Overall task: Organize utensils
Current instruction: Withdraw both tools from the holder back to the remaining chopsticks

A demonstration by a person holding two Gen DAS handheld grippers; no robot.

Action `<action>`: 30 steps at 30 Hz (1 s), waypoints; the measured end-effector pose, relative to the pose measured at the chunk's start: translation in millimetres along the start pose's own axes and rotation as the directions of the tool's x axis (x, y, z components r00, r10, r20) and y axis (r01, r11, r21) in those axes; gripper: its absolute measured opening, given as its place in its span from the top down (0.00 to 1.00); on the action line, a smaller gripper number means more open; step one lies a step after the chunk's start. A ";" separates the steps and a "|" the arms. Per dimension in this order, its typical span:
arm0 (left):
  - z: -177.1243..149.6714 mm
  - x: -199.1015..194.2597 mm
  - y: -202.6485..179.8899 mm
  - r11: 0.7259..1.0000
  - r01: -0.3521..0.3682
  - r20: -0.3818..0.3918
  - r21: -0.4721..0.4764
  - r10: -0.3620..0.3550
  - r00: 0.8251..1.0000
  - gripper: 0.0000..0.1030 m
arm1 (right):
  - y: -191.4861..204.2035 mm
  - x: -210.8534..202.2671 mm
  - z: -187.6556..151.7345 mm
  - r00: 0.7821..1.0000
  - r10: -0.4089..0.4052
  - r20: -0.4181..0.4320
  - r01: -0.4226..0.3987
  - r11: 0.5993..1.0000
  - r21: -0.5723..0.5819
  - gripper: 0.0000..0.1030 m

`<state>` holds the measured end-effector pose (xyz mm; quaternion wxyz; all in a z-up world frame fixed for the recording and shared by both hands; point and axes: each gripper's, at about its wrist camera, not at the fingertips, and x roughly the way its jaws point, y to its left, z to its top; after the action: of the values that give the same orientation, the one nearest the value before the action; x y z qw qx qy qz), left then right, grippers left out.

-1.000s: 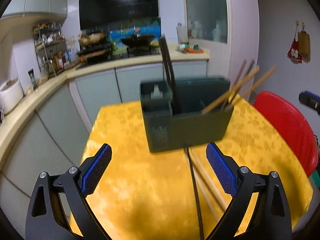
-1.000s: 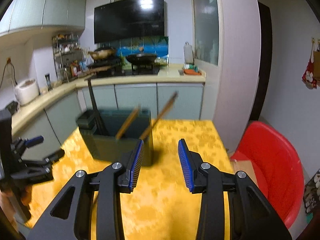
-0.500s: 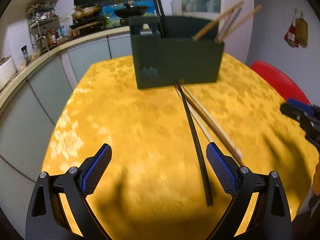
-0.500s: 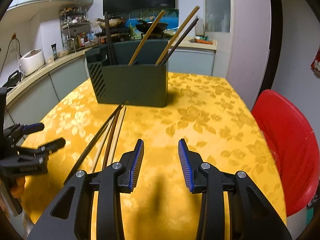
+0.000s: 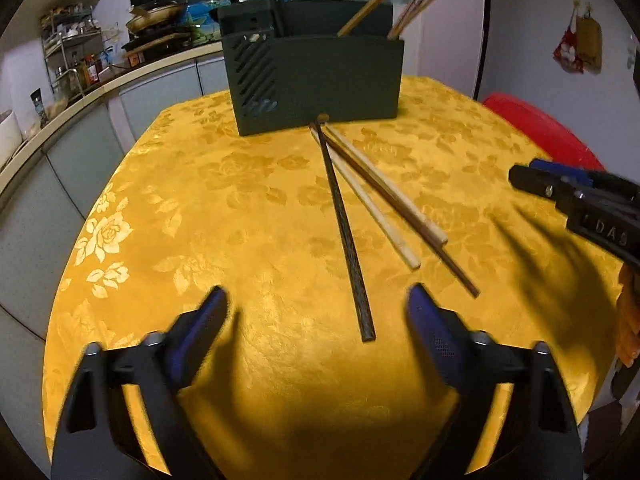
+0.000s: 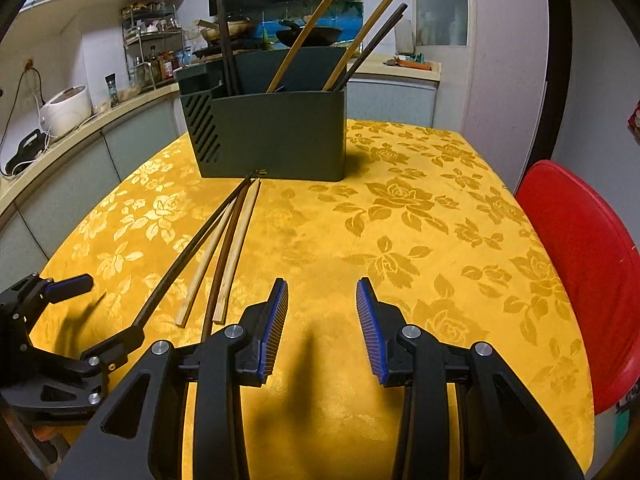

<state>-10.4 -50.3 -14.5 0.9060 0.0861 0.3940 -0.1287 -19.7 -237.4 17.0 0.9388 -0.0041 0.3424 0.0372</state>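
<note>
A dark green utensil holder (image 5: 316, 80) (image 6: 272, 136) stands at the far side of the yellow tablecloth (image 5: 248, 208), with several chopsticks (image 6: 304, 36) upright in it. Several loose chopsticks lie fanned out in front of it: a black one (image 5: 344, 224) (image 6: 188, 256), pale ones (image 5: 372, 208) and a brown one (image 5: 404, 212). My left gripper (image 5: 316, 304) (image 6: 96, 312) hovers low over the near end of the black chopstick. Its jaws are closing, the stick lies between them, and the pads are clear of it. My right gripper (image 6: 322, 292) (image 5: 568, 184) is partly open and empty, to the right of the chopsticks.
A red plastic chair (image 6: 580, 272) (image 5: 536, 128) stands against the table's right side. A kitchen counter with a rice cooker (image 6: 66, 110) and a spice rack runs along the left, beyond the table edge. Woks sit on the stove behind the holder.
Both grippers have sunk toward the table and tilted downward, bringing the loose chopsticks into view. The left jaws have narrowed around the black chopstick's end. The right jaws keep the same gap.
</note>
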 end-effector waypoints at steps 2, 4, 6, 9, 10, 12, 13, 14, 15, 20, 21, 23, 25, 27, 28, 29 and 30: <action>-2.2 2.1 0.2 1.000 0.004 -0.010 -0.006 -0.004 1.000 0.30 | 1.2 0.7 -1.0 1.000 0.003 -0.003 -0.003 1.000 -0.001 0.66; -2.9 1.6 0.9 1.000 0.009 -0.009 -0.005 -0.009 1.000 0.32 | 3.2 1.3 -1.6 1.000 0.007 -0.005 -0.007 1.000 -0.005 0.66; -3.8 0.7 0.2 1.000 0.019 -0.005 -0.002 -0.019 1.000 0.36 | 4.9 2.0 -2.3 1.000 0.012 -0.008 -0.012 1.000 -0.011 0.66; -5.0 -1.3 -0.9 1.000 0.029 -0.003 0.001 -0.029 1.000 0.45 | 8.2 4.4 -4.3 1.000 0.023 -0.018 -0.023 1.000 -0.015 0.66; -5.0 -1.6 -0.4 1.000 0.030 -0.004 0.001 -0.030 1.000 0.48 | 10.1 5.8 -5.3 0.999 0.030 -0.025 -0.030 0.999 -0.019 0.66; -4.6 -2.1 4.2 0.999 0.037 -0.009 -0.013 -0.037 0.999 0.52 | 13.4 7.8 -6.5 0.999 0.041 -0.033 -0.042 0.999 -0.027 0.66; -4.2 -2.0 5.8 0.999 0.037 -0.009 -0.017 -0.037 0.999 0.57 | 14.8 8.3 -6.6 0.998 0.045 -0.036 -0.046 0.998 -0.031 0.66; -3.9 -2.3 7.5 0.999 0.034 -0.010 -0.021 -0.034 0.999 0.61 | 17.3 9.1 -6.8 0.998 0.051 -0.041 -0.052 0.998 -0.038 0.66; -3.5 -2.2 9.8 0.999 0.034 -0.012 -0.027 -0.034 0.999 0.62 | 19.7 9.6 -7.0 0.997 0.056 -0.044 -0.058 0.997 -0.046 0.66; -3.7 -2.0 15.5 0.999 0.036 -0.011 -0.037 -0.037 0.999 0.68 | 31.6 14.4 -11.8 0.995 0.065 -0.076 -0.072 0.993 -0.095 0.66; -4.1 -2.1 15.6 0.999 0.035 -0.009 -0.034 -0.036 0.999 0.68 | 33.2 15.9 -13.0 0.995 0.062 -0.084 -0.071 0.992 -0.104 0.66; -3.7 -1.7 16.0 0.999 0.035 -0.009 -0.033 -0.035 0.999 0.68 | 37.2 18.9 -16.9 0.993 0.059 -0.101 -0.071 0.990 -0.121 0.66; -3.8 -1.5 16.1 0.999 0.037 -0.010 -0.033 -0.037 0.999 0.68 | 40.6 20.9 -19.8 0.992 0.061 -0.114 -0.076 0.988 -0.134 0.66; -3.8 -1.6 16.0 0.999 0.037 -0.010 -0.034 -0.037 0.999 0.68 | 46.1 22.3 -22.7 0.990 0.070 -0.124 -0.089 0.985 -0.151 0.66; -3.8 -1.6 16.0 0.999 0.036 -0.010 -0.033 -0.036 0.999 0.68 | 48.1 22.9 -23.5 0.989 0.072 -0.127 -0.092 0.983 -0.157 0.66; -4.0 -1.6 16.1 0.999 0.035 -0.009 -0.033 -0.035 0.999 0.68 | 51.6 23.4 -24.7 0.989 0.072 -0.126 -0.092 0.982 -0.166 0.67; -4.1 -1.6 16.2 0.999 0.036 -0.010 -0.033 -0.036 0.999 0.68 | 53.8 23.7 -24.9 0.990 0.069 -0.122 -0.089 0.981 -0.172 0.67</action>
<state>-9.3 -33.5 -15.2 0.9028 0.0648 0.4022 -0.1380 -21.6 -183.1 -16.3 0.9111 -0.0760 0.3914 0.1044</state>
